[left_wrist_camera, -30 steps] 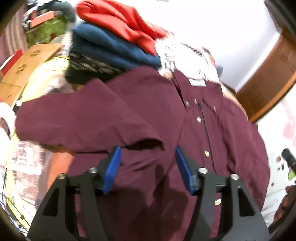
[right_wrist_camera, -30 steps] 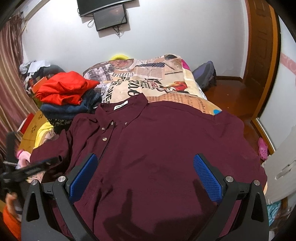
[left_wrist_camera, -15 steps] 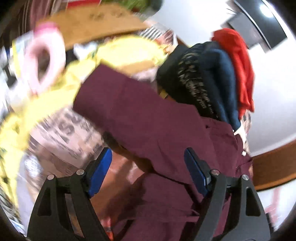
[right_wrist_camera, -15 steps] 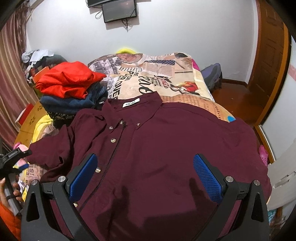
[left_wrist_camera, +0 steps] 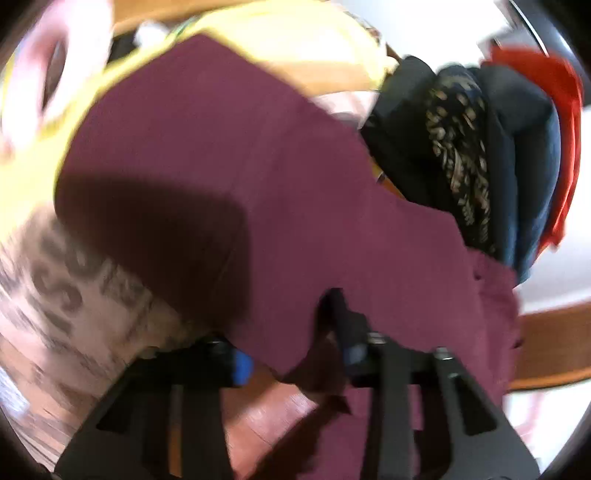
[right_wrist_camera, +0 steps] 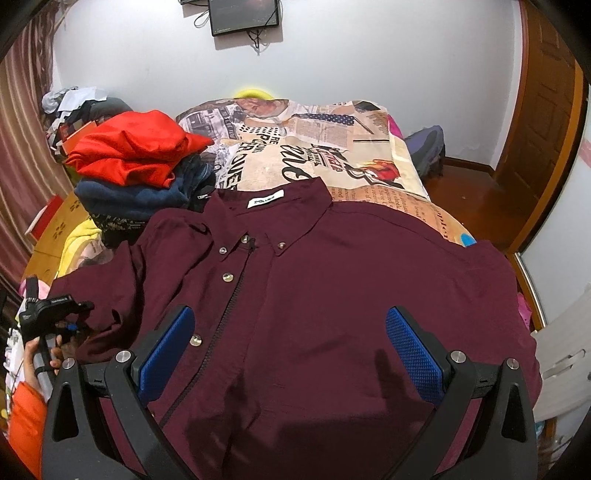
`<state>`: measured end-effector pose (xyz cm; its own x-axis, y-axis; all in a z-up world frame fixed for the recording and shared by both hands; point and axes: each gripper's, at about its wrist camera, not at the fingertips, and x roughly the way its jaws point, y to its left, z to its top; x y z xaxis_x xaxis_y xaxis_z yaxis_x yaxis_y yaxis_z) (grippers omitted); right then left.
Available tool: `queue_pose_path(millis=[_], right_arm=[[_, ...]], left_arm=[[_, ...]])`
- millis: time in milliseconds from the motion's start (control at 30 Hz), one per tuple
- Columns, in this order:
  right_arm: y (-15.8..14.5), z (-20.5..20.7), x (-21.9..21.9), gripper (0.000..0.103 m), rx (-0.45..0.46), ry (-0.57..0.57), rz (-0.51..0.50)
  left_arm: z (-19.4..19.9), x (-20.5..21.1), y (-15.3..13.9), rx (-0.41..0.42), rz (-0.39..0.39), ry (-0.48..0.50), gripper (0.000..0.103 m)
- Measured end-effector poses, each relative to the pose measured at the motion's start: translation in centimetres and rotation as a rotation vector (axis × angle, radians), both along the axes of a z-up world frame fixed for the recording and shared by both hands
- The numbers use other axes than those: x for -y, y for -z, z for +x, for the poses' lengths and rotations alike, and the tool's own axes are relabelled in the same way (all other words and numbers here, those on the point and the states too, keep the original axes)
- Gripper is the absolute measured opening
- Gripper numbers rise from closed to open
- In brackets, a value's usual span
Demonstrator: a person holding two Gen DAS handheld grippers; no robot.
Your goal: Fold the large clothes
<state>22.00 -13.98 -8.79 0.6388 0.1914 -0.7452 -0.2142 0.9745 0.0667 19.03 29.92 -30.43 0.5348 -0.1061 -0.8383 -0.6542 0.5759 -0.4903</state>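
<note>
Since the earlier frame, the left gripper (left_wrist_camera: 295, 363) has descended from above the shirt front to the left sleeve (left_wrist_camera: 258, 177), and the right gripper (right_wrist_camera: 291, 354) has shifted only slightly. At far left in the right wrist view, a hand (right_wrist_camera: 37, 363) with an orange cuff holds the left gripper (right_wrist_camera: 68, 325) at the sleeve end, beside the bed edge. In the blurred left wrist view the jaws are closing with a fold of sleeve fabric between them; whether the pads already press on the cloth cannot be determined. Further right, the maroon shirt (right_wrist_camera: 351, 288) lies face up on the printed bedspread (right_wrist_camera: 332, 147), collar at the far side, white label (right_wrist_camera: 264, 199) visible, buttons and placket running toward the near edge. A stack of folded clothes (right_wrist_camera: 136, 173), red on top of navy, sits on the far left of the bed, touching the shirt's left shoulder. The right gripper hovers over the lower front of the shirt with its blue pads (right_wrist_camera: 413, 354) spread wide and nothing between them. At right, a wooden door (right_wrist_camera: 539, 122) stands beyond the bed; a wall screen (right_wrist_camera: 243, 14) hangs on the far wall.
</note>
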Motion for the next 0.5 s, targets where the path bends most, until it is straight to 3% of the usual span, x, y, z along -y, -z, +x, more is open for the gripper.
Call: queue_pose_path(millis=[33, 67, 233, 367, 500], right_arm=[[0.0, 0.0, 0.2, 0.103, 0.0, 0.002, 0.001], [0.0, 0.0, 0.4, 0.103, 0.001, 0.006, 0.0], [-0.1, 0.0, 1.7, 0.103, 0.014, 0.021, 0.007], [-0.6, -0.1, 2.7, 0.103, 0.042, 0.035, 0.011], [-1.2, -0.3, 4.3, 0.103, 0.069, 0.05, 0.035]], left_arm=[[0.5, 0.7, -0.9, -0.01, 0.064, 0.027, 0.008], [1.1, 1.6, -2.0, -0.01, 0.125, 0.059, 0.005], [2.5, 6.3, -9.8, 0.108, 0.327, 0.177, 0.003], [3.3, 10.1, -17.8, 0.282, 0.405, 0.273, 0.003], [4.8, 14.9, -24.4, 0.434, 0.425, 0.381, 0.003]])
